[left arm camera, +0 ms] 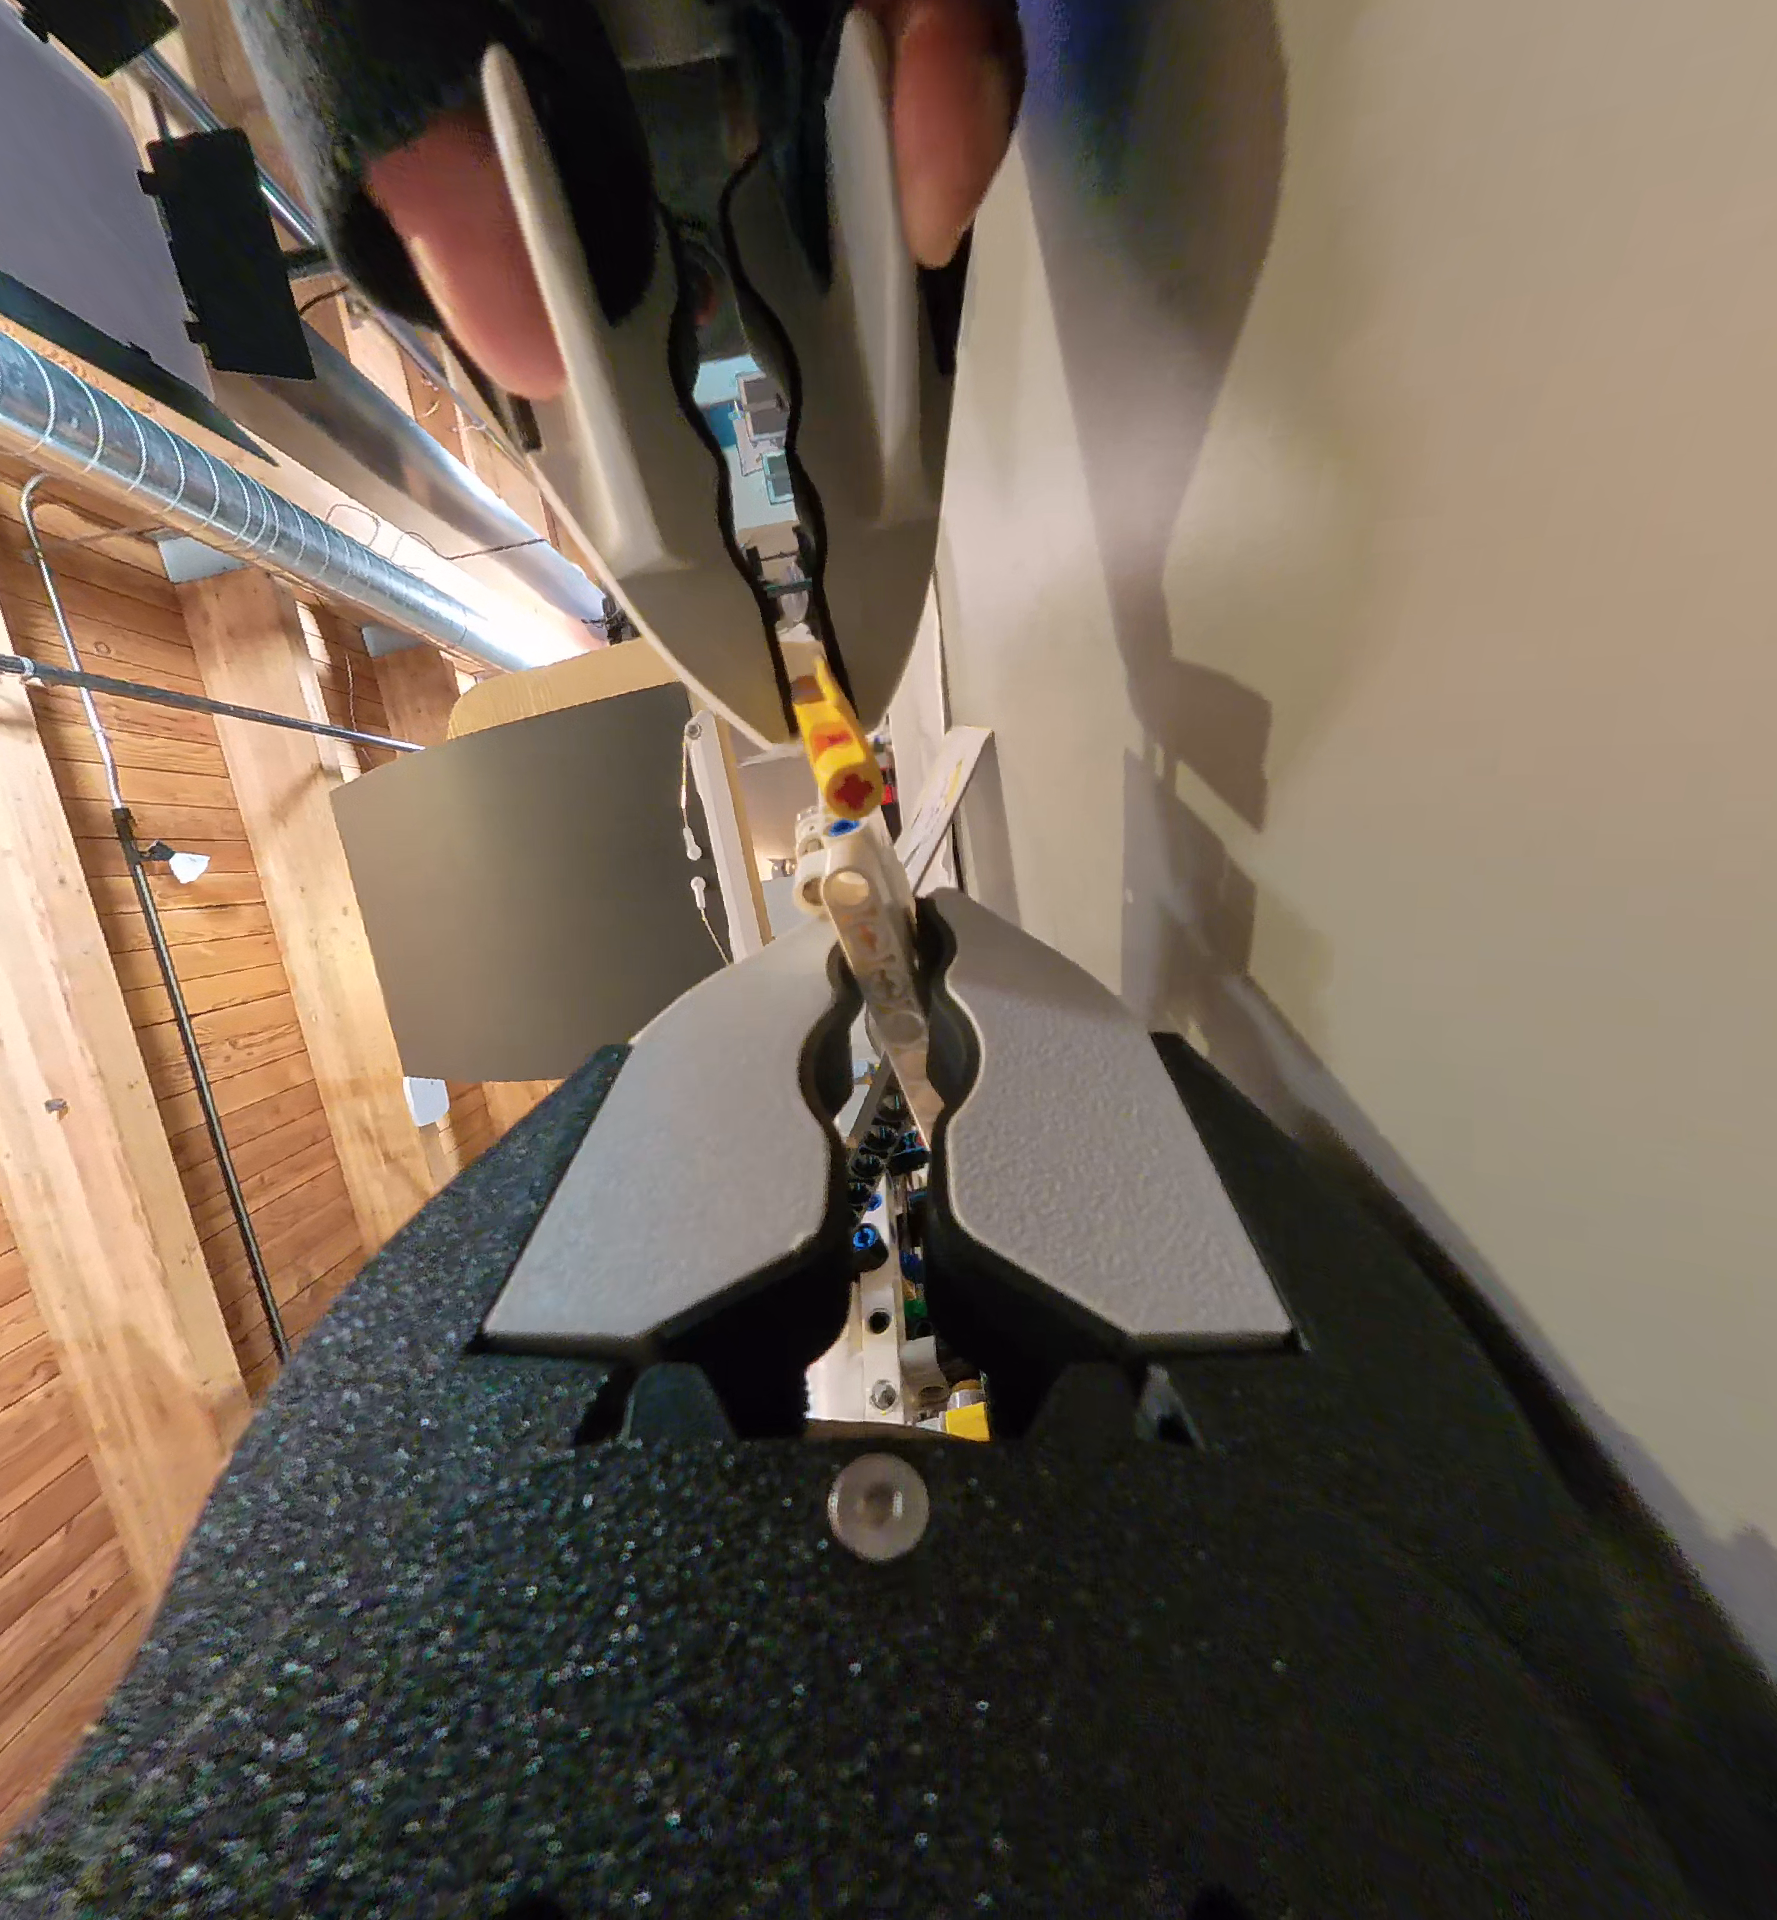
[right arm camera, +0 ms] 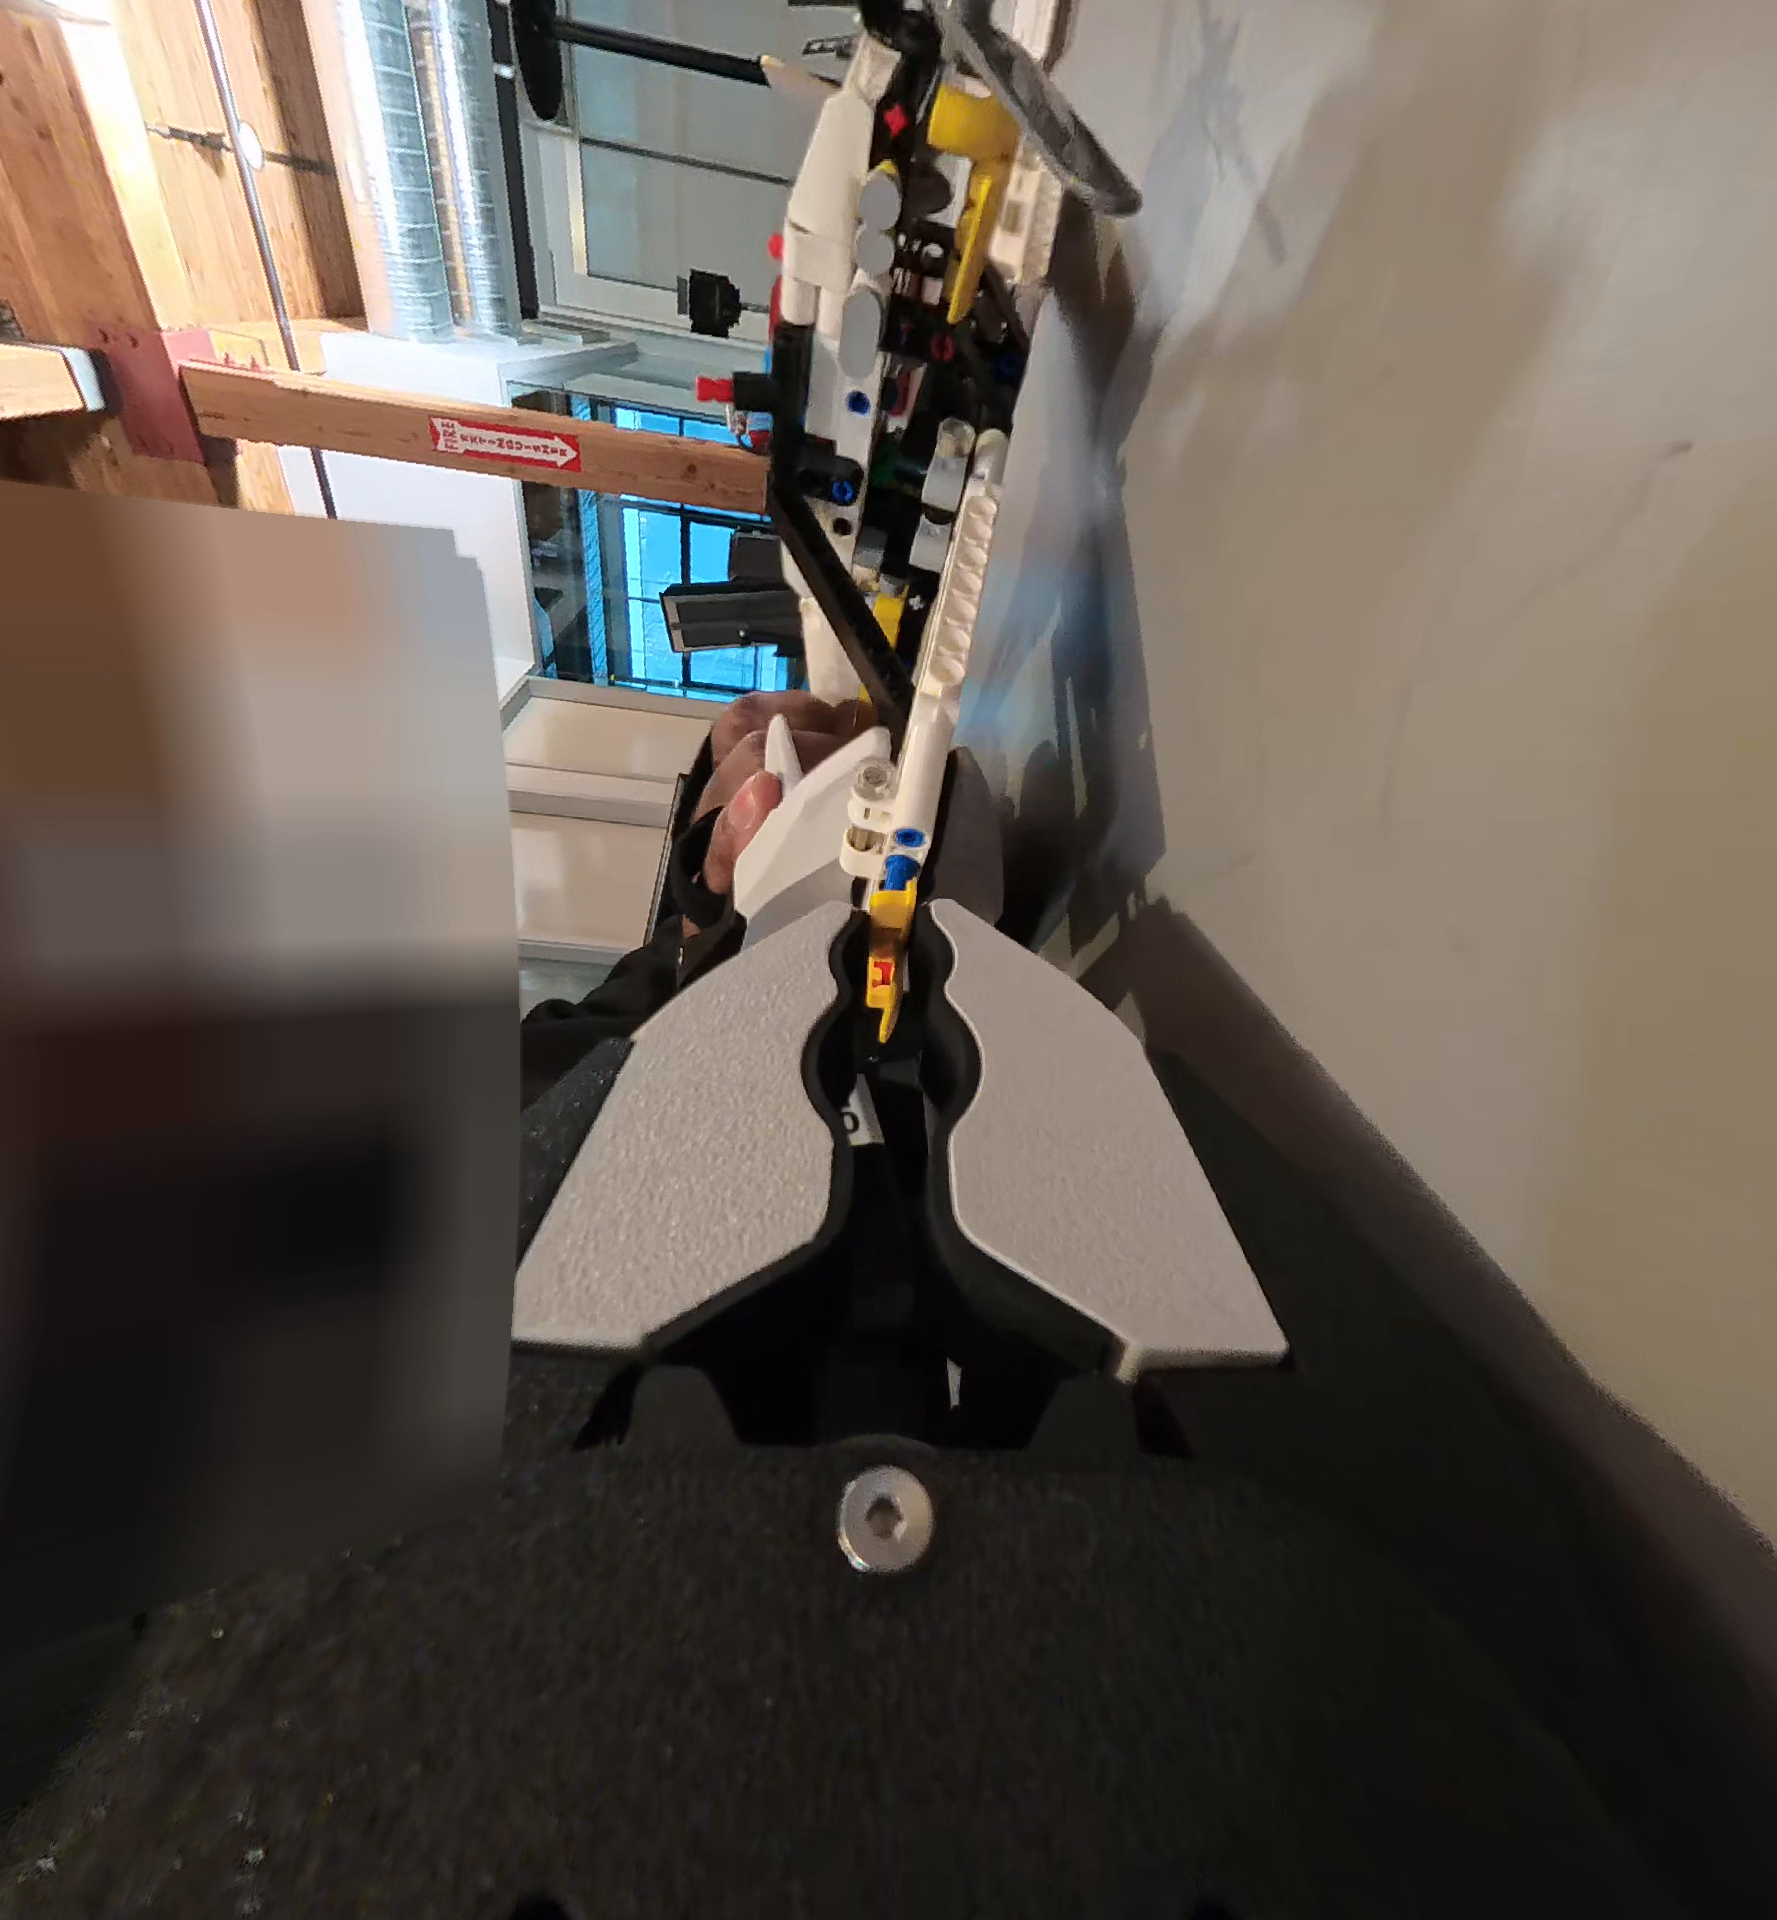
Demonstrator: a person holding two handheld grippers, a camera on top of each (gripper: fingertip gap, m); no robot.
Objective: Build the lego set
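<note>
Here, left gripper [left arm camera: 889, 997] clenched on a white holed beam [left arm camera: 879, 961], right gripper [right arm camera: 889, 982] clenched on a yellow connector piece [right arm camera: 886, 977] just beside it, pieces apart.

We see a white perforated beam [left arm camera: 879, 966] of a toy-brick construction clamped between the left gripper [left arm camera: 889, 971] pads, slanting up and away from the fingers. At its far end sit a white cross-connector and a blue pin [right arm camera: 903, 836]. Just beyond, a yellow connector piece [left arm camera: 834, 743] with a red axle end showing is pinched in the right gripper [right arm camera: 889, 971], its tip close to the blue pin. The beam belongs to a larger model [right arm camera: 894, 343] of white, black, yellow and grey parts, held clear of the pale bench [right arm camera: 1486, 520].
</note>
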